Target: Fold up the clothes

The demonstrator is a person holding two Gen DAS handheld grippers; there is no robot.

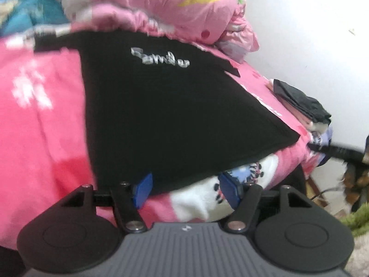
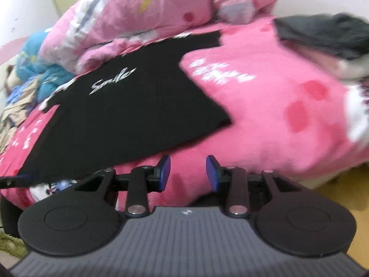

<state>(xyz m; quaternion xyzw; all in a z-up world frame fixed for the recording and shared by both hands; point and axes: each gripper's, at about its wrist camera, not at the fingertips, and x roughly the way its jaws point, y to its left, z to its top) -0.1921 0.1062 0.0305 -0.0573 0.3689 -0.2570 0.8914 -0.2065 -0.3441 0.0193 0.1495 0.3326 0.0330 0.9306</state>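
- On the bed [image 2: 276, 120], pink printed cover: black T-shirt [image 1: 161, 106] spread flat, pale lettering on the chest.
- Left gripper [image 1: 186, 188]: tilted down at the bed's near edge, jaws wide apart and released — nothing between them; the T-shirt's hem lies just ahead, its left blue pad at the hem edge, contact unclear.
- Right gripper [image 2: 188, 173]: tilted down over bare cover, jaws partly apart, empty; T-shirt's near corner lies ahead to its left, apart from the pads.
- Pink quilt [image 2: 138, 11] bunched behind the T-shirt.
- Dark folded clothes [image 2: 327, 37] stacked at the bed's far right.
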